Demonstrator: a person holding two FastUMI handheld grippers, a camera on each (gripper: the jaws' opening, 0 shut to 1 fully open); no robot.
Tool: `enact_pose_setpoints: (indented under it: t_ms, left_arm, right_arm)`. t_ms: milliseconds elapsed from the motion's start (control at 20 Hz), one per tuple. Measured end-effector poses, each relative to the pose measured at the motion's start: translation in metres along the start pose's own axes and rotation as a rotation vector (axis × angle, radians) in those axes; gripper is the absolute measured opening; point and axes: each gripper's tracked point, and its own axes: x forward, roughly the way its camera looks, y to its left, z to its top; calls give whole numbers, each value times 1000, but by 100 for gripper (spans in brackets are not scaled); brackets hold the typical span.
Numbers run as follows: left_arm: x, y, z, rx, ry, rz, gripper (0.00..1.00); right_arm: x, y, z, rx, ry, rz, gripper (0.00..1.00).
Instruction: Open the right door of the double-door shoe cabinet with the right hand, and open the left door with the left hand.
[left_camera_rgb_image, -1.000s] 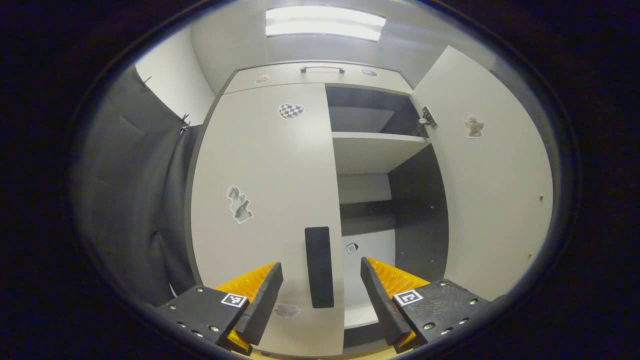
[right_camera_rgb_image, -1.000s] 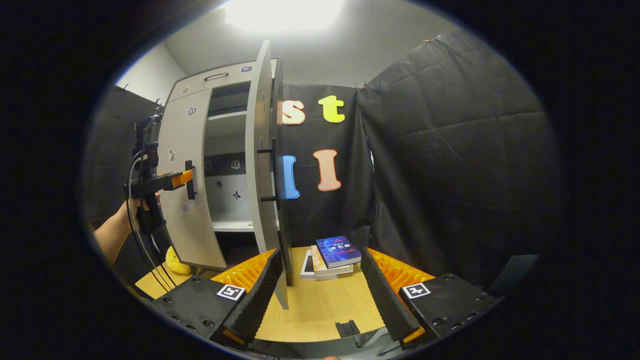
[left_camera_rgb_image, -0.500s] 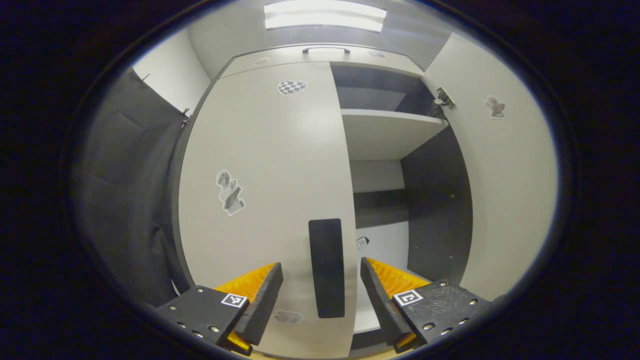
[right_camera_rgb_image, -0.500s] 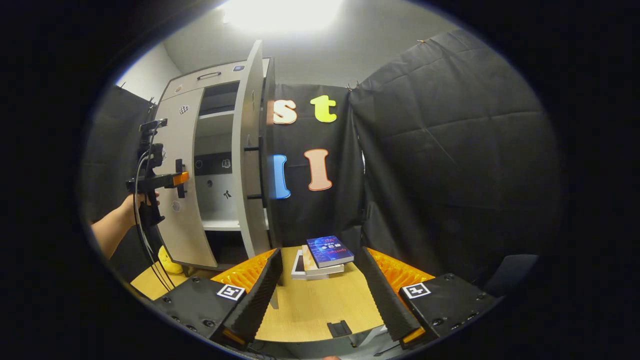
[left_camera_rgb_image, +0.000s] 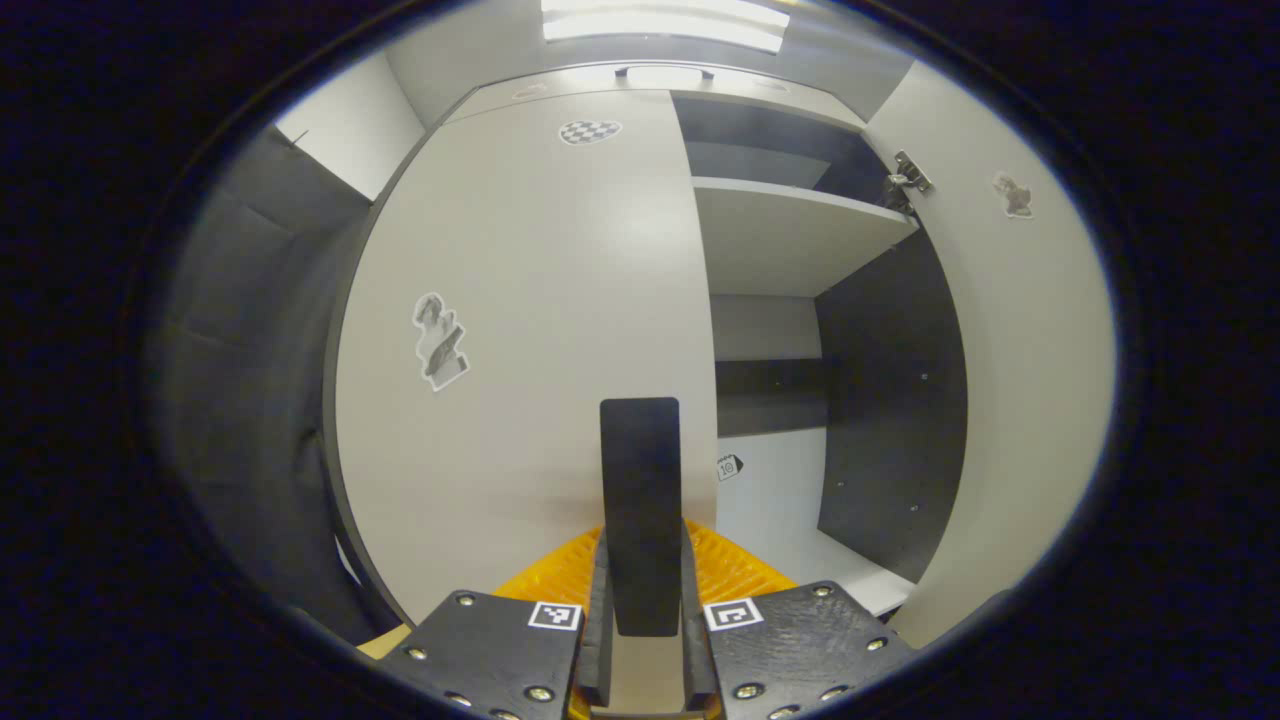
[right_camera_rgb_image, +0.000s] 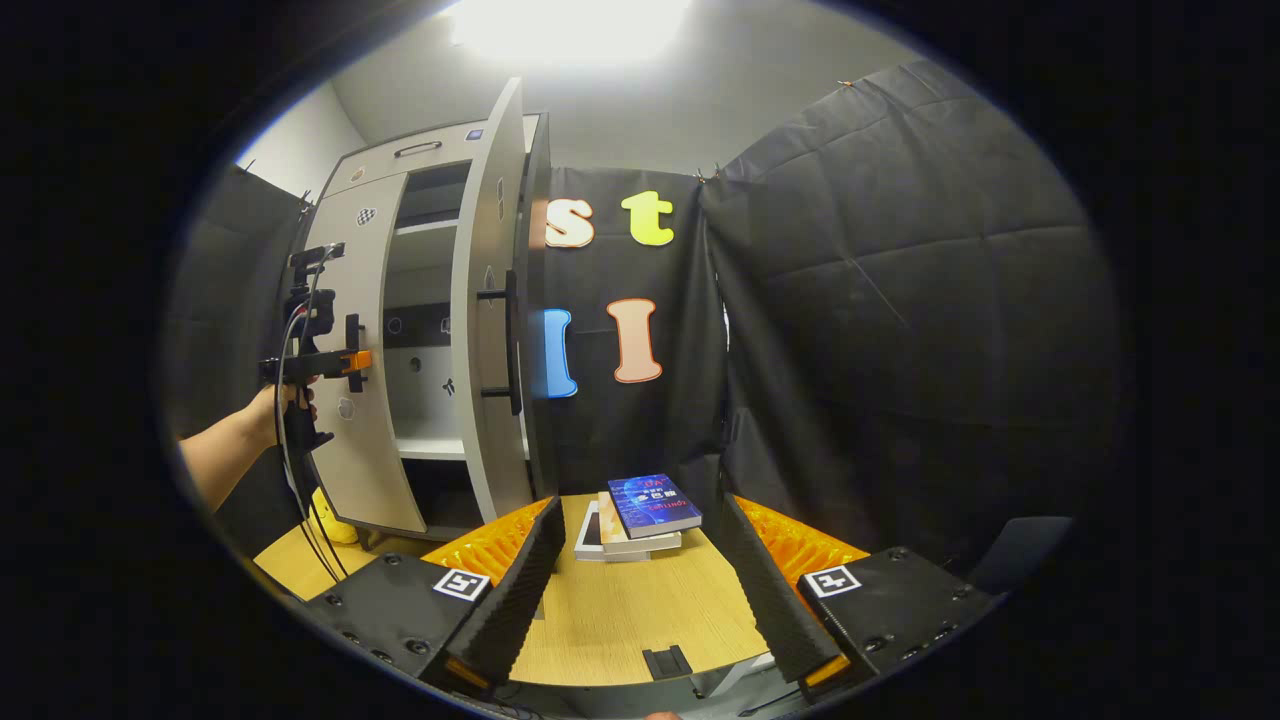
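Two views tell it. In the left gripper view, the left gripper (left_camera_rgb_image: 640, 640) has its jaws closed on the dark vertical handle (left_camera_rgb_image: 640, 510) of the cabinet's left door (left_camera_rgb_image: 520, 330), which looks shut or nearly so. Beside it the right door (left_camera_rgb_image: 1010, 400) is swung wide, baring a pale shelf (left_camera_rgb_image: 790, 235) and the dark inner wall.

In the right gripper view, the right gripper (right_camera_rgb_image: 640, 590) hangs with jaws spread and empty above the counter (right_camera_rgb_image: 620, 620). A stack of books (right_camera_rgb_image: 640, 515) lies at the counter's far edge. The shoe cabinet (right_camera_rgb_image: 420, 330) stands at the far left corner, its right door edge-on, and a hand (right_camera_rgb_image: 285, 405) holds the other gripper on the left door's handle.
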Motion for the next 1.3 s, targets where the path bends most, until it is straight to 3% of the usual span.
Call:
enact_pose_setpoints:
  t_ms: [200,400,650,700,750,900,1100,1300]
  left_arm:
    - [-1,-1,-2,-45,26,-11,24]
    - [-6,1,-4,-62,47,-5,9]
    - [-37,10,6,-71,38,-6,11]
    - [-46,13,3,-79,39,-9,11]
    - [-55,17,3,-87,38,-13,11]
    - [-81,27,4,-80,39,-23,11]
    - [-104,43,8,-95,56,-61,10]
    - [-123,60,9,-98,41,-87,9]
  right_arm:
    - [6,-7,-2,7,3,17,98]
    - [13,-6,-3,17,6,55,98]
    - [18,9,-3,5,11,136,98]
    - [17,14,-1,5,10,153,94]
    - [16,19,0,5,7,167,98]
    - [7,36,2,-1,1,200,98]
    - [-10,68,1,11,0,237,98]
    - [-29,83,3,4,-15,224,98]
